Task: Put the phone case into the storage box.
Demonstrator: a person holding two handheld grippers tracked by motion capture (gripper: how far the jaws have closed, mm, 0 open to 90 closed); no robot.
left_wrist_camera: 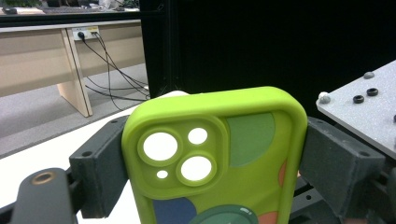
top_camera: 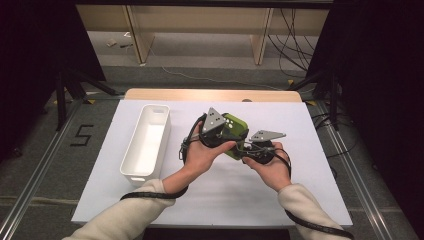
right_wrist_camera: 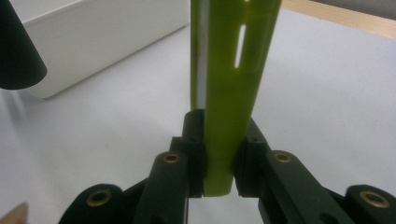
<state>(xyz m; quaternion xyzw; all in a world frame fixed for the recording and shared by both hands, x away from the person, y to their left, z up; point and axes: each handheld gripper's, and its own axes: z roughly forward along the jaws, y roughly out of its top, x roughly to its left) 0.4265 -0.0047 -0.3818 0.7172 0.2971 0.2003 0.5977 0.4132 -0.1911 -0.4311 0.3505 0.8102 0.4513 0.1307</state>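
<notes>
The person holds a lime-green phone case (top_camera: 235,131) up off the white tabletop (top_camera: 320,165), between both hands near the middle. The right gripper (right_wrist_camera: 218,161) has its fingers (right_wrist_camera: 195,140) clamped on the case's thin edge, so in the right gripper view the case stands upright, edge-on. The left gripper (left_wrist_camera: 212,154) straddles the case across its width: its fingers (left_wrist_camera: 100,165) stand wide apart, one at each long side of the case, right up against it, and I cannot tell whether they press. The case's back, with its camera cut-outs, faces the left gripper's camera. A white bin (top_camera: 131,167) sits on the tabletop well to the left.
</notes>
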